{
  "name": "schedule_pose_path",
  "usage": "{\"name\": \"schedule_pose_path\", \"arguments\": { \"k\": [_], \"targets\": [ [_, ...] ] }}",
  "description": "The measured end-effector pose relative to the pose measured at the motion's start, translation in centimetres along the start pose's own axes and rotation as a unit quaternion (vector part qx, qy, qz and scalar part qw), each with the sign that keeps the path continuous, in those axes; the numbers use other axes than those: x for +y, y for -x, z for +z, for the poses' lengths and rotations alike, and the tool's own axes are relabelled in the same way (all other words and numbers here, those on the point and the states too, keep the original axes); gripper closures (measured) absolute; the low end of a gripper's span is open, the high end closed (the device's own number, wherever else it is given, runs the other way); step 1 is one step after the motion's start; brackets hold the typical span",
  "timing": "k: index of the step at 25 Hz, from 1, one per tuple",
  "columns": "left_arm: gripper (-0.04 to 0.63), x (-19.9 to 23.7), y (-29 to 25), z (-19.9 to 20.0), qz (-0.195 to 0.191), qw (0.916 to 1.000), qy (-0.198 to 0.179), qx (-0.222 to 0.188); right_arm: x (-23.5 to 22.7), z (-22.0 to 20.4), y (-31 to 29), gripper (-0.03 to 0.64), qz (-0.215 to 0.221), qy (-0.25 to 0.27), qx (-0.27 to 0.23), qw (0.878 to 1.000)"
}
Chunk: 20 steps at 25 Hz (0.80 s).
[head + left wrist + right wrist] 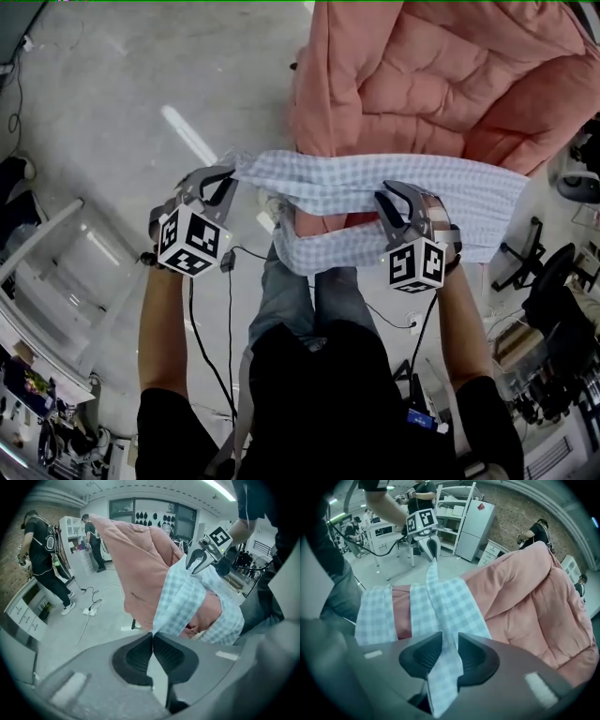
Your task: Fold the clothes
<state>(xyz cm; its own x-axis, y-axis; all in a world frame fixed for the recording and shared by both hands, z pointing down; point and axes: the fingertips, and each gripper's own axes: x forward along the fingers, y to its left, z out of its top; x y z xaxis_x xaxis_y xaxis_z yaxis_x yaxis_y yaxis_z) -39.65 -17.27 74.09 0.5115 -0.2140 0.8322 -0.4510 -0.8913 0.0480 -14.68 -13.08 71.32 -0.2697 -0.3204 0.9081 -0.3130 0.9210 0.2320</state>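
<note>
1. The checked cloth [375, 183] hangs in the air, stretched between the two grippers, with a second layer looping down below it
2. The left gripper [230, 173] has its jaws pressed together on a corner of the cloth, which comes to a point right at the pads in the left gripper view
3. The right gripper [392, 195] is clamped on a band of the cloth that runs down between its pads and out below them in the right gripper view
4. A pink quilt [431, 84] stands bunched directly behind the cloth and hides whatever holds it up
5. The person's jeans [300, 291] are just below the cloth, and cables [211, 347] trail down from the left gripper
6. An office chair [548, 272] stands to the right; a white fridge [473, 524] and shelving [452, 508] are by a brick wall
7. People in black [40, 550] stand well away, near a power strip [89, 612] on the floor
8. Each marker cube [192, 242] bears black-and-white square patterns; small pale labels on the gripper bodies are too blurred to read
</note>
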Motion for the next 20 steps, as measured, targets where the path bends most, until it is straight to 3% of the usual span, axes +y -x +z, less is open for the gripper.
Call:
{"name": "schedule_pose_path", "arguments": {
  "k": [15,17,20],
  "targets": [
    [0.586,0.9,14.2,6.5,0.061,0.9955,-0.072,0.003,-3.4,2.5,2.6,0.503,-0.046,-0.009,0.014,0.999],
    [0.584,1.3,15.2,7.3,0.066,0.9943,-0.084,0.002,-4.4,3.0,3.2,0.554,-0.058,-0.011,0.016,0.998],
    [0.584,2.2,16.1,8.4,0.072,0.9930,-0.093,0.000,-5.9,3.7,4.8,0.580,-0.077,-0.015,0.017,0.997]
  ]
}}
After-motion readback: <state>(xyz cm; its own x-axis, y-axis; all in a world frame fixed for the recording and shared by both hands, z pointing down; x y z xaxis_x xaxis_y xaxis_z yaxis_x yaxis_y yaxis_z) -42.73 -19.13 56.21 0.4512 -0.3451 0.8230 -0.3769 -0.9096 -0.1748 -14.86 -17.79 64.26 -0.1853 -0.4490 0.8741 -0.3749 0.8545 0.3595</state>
